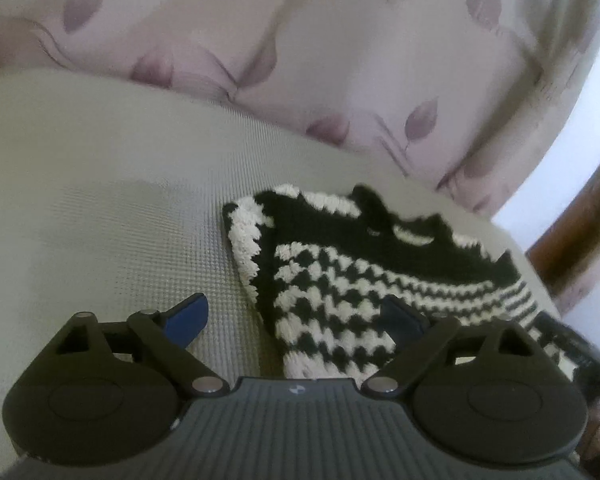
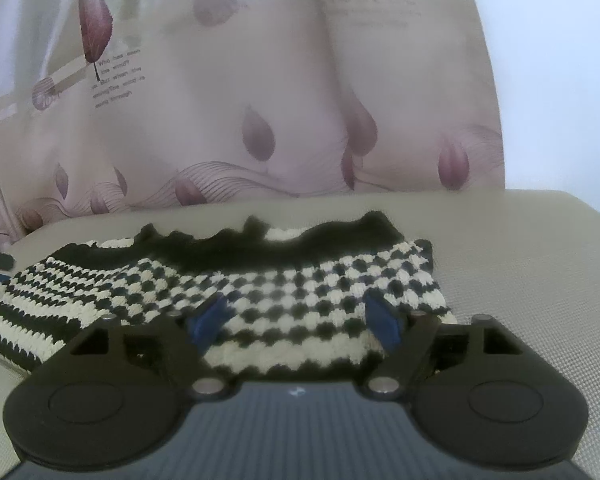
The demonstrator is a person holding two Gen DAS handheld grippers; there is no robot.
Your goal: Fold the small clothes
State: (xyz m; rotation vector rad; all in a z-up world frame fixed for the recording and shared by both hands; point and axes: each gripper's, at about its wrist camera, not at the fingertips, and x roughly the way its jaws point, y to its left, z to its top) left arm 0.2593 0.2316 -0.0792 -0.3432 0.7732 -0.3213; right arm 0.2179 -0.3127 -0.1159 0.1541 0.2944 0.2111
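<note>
knit top [image 2: 260, 292] — on mat [image 2: 520, 240], curtain [image 2: 300, 100] behind

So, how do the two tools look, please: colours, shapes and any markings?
Both look alike. The left tool has two blue fingers on black link arms with silver pins, two round black housings, and a ribbed grey body bearing a small round white mark. The right tool is the same.

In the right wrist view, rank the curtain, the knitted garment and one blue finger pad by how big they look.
1. Curtain: fills most of the upper picture.
2. Knitted garment: a wide band across the middle.
3. Blue finger pad: smallest by far, though it is nearest the camera.
</note>
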